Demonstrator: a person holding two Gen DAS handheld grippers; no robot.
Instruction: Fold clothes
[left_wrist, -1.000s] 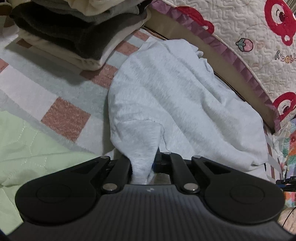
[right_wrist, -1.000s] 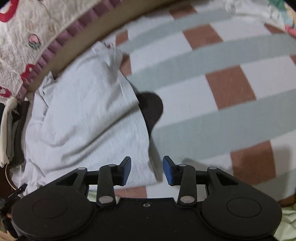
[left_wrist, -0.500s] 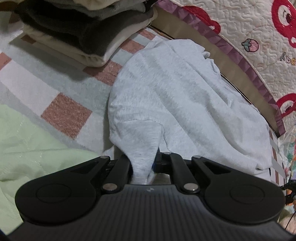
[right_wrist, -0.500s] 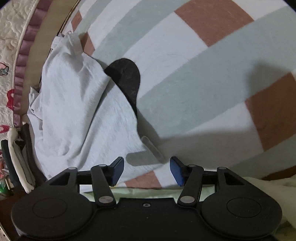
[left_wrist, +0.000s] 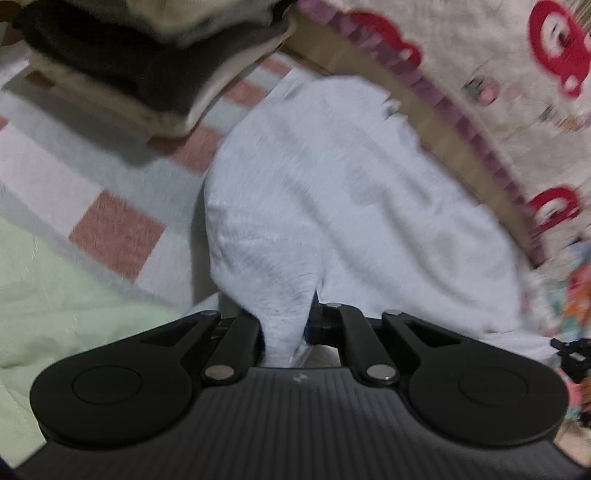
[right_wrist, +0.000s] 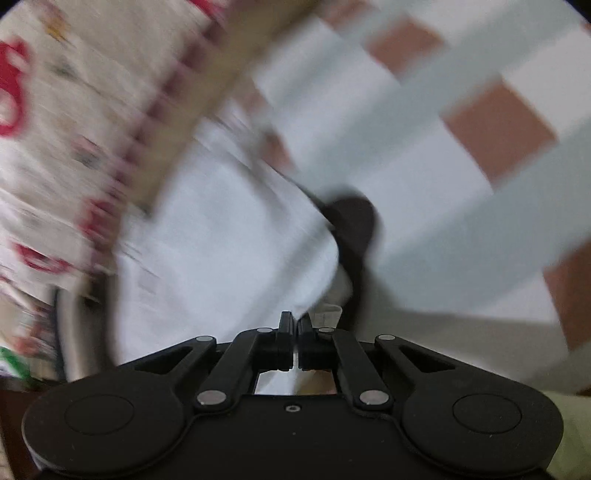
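One pale grey garment (left_wrist: 332, 192) lies crumpled on the checked bedcover (left_wrist: 114, 232), beside the quilted bumper (left_wrist: 480, 74). Left gripper (left_wrist: 286, 325) pinches a garment corner. Right gripper (right_wrist: 294, 332), jaws just closed, presses on the garment's other edge. One stack of folded clothes (left_wrist: 147, 62) behind. Both views blurred.

A home bedroom: a checked bedsheet (left_wrist: 114, 236), a quilted cartoon-print bedcover (left_wrist: 498, 74) beside it, and folded clothes (left_wrist: 147, 55) stacked on the sheet.
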